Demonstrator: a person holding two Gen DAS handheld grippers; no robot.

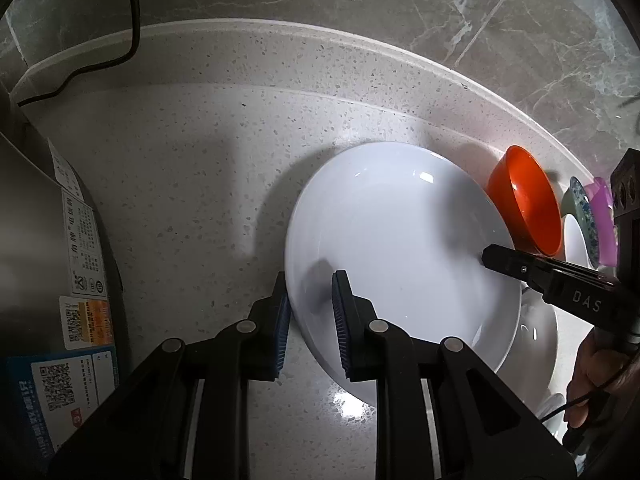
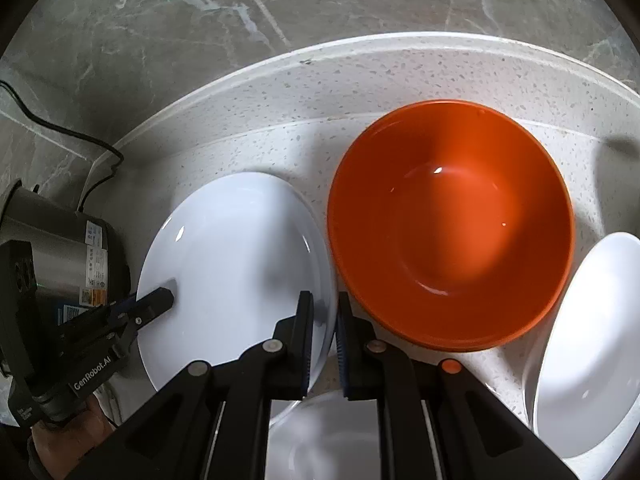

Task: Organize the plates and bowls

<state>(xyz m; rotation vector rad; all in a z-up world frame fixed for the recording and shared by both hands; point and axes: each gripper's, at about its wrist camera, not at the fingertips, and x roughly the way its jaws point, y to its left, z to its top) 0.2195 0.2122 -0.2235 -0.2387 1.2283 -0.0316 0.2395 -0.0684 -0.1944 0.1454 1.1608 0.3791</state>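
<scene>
A large white plate (image 1: 400, 248) lies on the speckled counter (image 1: 180, 160). My left gripper (image 1: 312, 312) is shut on its left rim, one finger outside the edge and one inside. My right gripper (image 2: 325, 336) is shut on the opposite rim of the same plate (image 2: 232, 256). Each gripper shows in the other's view: the right one (image 1: 490, 258) at the plate's right edge, the left one (image 2: 160, 300) at its left edge. An orange bowl (image 2: 448, 224) sits just right of the plate.
A steel appliance (image 1: 40, 240) with labels stands at the left, its black cable (image 1: 134, 20) running up the marble wall. Another white plate (image 2: 592, 344) lies to the right and a white bowl (image 2: 320, 440) sits near the front. A patterned bowl (image 1: 586, 220) and a purple bowl (image 1: 602, 216) stand behind the orange one.
</scene>
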